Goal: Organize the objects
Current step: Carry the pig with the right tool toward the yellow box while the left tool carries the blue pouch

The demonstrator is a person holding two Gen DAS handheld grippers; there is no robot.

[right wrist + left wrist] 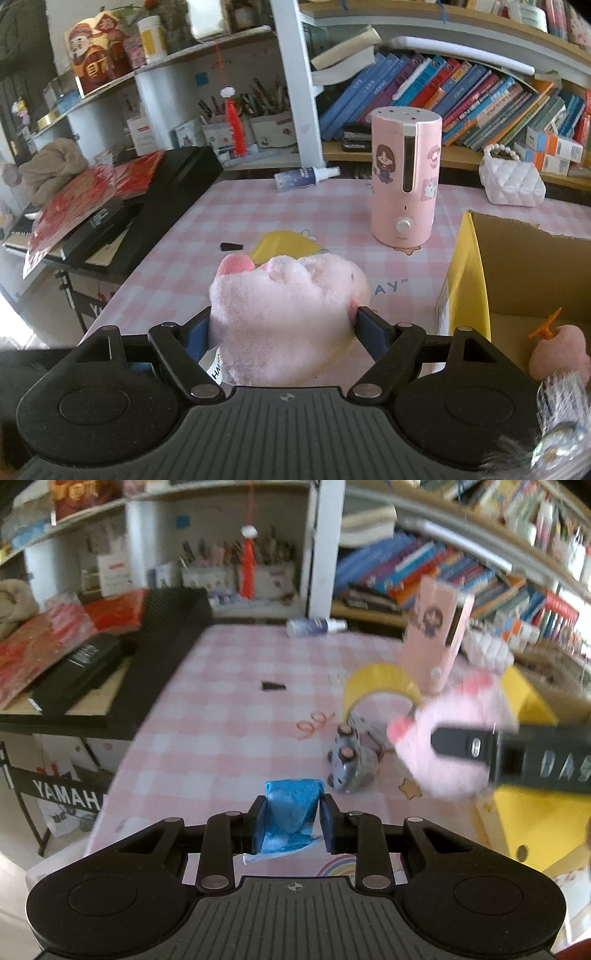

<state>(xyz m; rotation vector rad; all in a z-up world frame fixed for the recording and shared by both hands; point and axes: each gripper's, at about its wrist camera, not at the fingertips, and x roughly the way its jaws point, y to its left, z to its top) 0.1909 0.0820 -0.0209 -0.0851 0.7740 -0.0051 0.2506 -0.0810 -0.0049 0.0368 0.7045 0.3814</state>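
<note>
L gripper [291, 821] clenched on blue packet [291, 812], above pink-check table [221, 720]. R gripper [284, 325] grasping pink plush [288, 314], cardboard box [524, 273] at 3 o'clock; humidifier [405, 177] 1 o'clock.

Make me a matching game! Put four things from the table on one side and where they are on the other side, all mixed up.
Things:
1. pink plush
2. blue packet
3. spray bottle
4. toy car

Places:
A. lying at the far edge of the table
B. between the left gripper's fingers
C. overturned on the table, wheels up
D. between the right gripper's fingers

Pairs: 1-D, 2-B, 3-A, 4-C
</note>
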